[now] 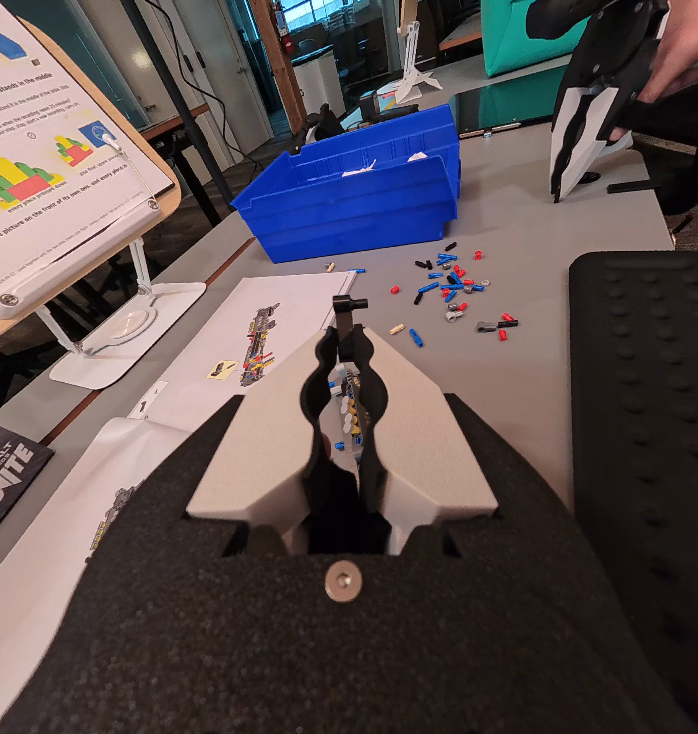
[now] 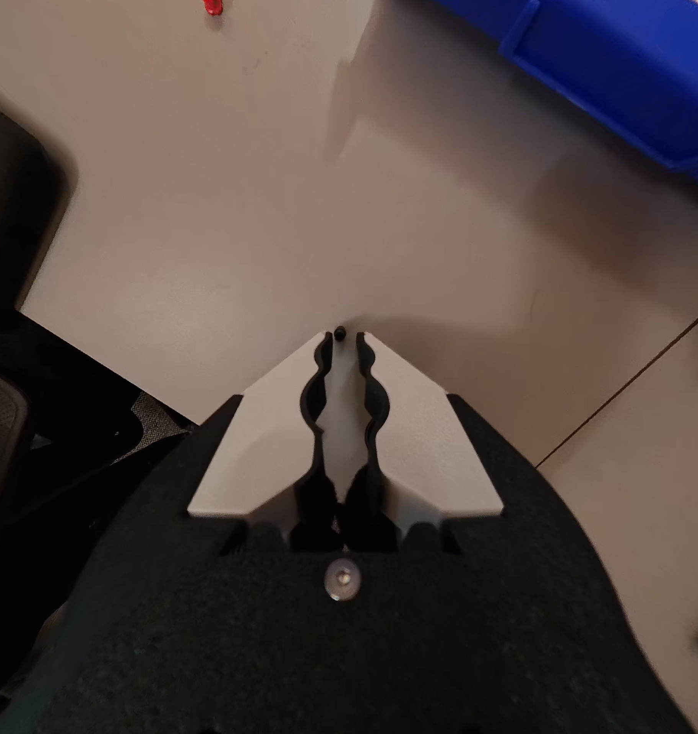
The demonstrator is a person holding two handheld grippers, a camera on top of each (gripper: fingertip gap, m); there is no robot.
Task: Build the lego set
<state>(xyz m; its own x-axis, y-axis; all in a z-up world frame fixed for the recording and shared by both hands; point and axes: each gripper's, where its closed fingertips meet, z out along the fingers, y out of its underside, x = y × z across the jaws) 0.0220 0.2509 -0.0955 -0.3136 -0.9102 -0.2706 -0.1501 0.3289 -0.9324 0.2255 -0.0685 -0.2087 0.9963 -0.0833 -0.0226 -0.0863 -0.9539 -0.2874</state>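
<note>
Nearest us, the left gripper (image 1: pixel 345 331) pinches a black beam (image 1: pixel 344 317) bearing a pin, above the instructions (image 1: pixel 292 313). The right gripper (image 2: pixel 344 337), narrowly spread, nears a small black pin (image 2: pixel 340 331) on the table (image 2: pixel 220 198). We judge pin-fetching underway; next, a precise pinch.

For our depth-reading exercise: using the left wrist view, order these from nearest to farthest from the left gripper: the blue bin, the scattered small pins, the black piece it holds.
1. Black piece: clamped at the left gripper tips.
2. Scattered small pins: on the table, ahead and right.
3. Blue bin: farthest, beyond the pins.
</note>
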